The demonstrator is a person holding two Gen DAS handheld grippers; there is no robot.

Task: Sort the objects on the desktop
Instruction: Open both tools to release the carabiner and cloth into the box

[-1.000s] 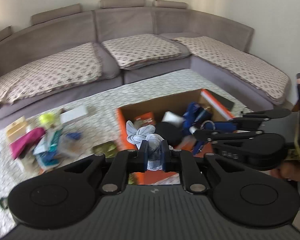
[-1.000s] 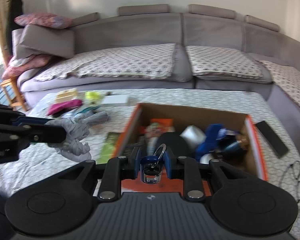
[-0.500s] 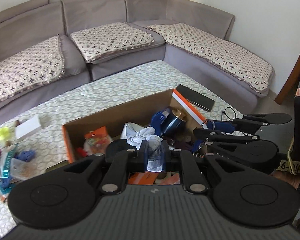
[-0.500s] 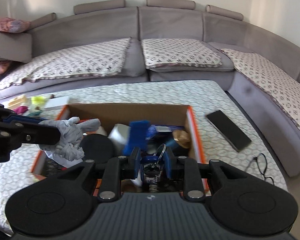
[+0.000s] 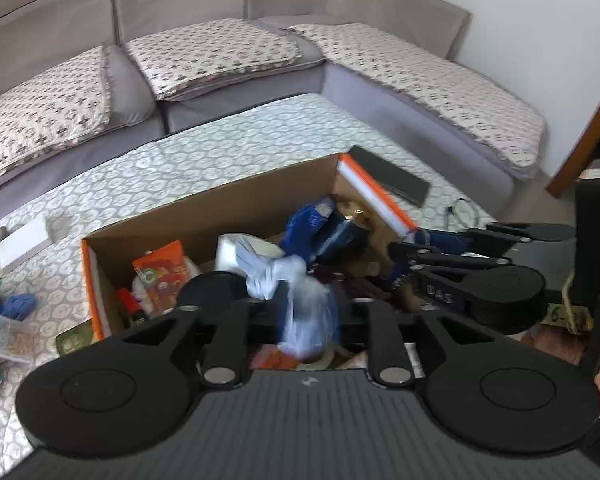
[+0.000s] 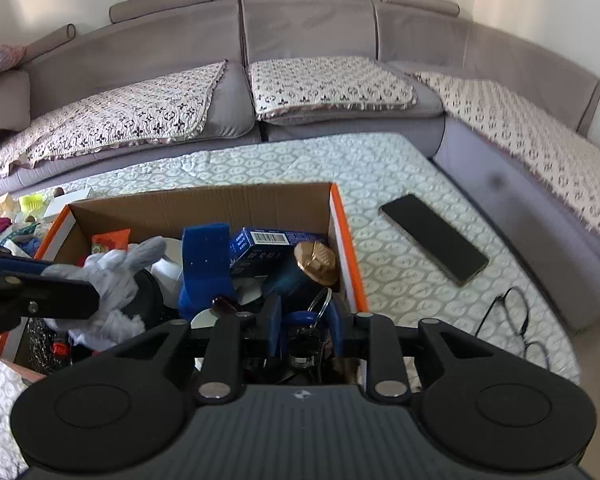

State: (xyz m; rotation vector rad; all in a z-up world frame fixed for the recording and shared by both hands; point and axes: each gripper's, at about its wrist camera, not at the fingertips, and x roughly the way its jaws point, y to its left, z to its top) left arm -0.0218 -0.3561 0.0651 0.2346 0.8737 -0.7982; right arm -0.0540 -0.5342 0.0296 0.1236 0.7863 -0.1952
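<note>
Both tongs are over the cardboard box [image 6: 204, 208], which stands on the quilted surface [image 6: 308, 160].

Left tongs [image 5: 308, 316]: jaws have just been opening. The pale cloth [image 5: 304, 312] is between them, blurred in the left view; whether the pads touch it I cannot tell. In the right view the cloth [image 6: 112, 276] bunches at the tip of the left tongs [image 6: 76, 300], above the dark round item and the white pieces in the left half of the box. I judge this a release in progress.

Cloth handling: soft, light, limp, not fragile. It will crumple where it lands and may snag on a pad, so a wide opening and a clean lift away look advisable. To retake it, pinch the thickest bunch, not a loose flap.

Right tongs [image 6: 306, 320]: drawn together, clamped on a small item with a blue body and a metal ring [image 6: 320, 304], likely a small lock or key fob; too small to tell. It sits low over the near right corner of the box, just beside the orange edge and below the gold-capped bottle [image 6: 314, 258]. Judged rigid, compact, smooth metal, prone to slipping; hold the body, not the ring.

Outside the box: phone [image 6: 434, 238] and glasses [image 6: 512, 312] lie to the right.
</note>
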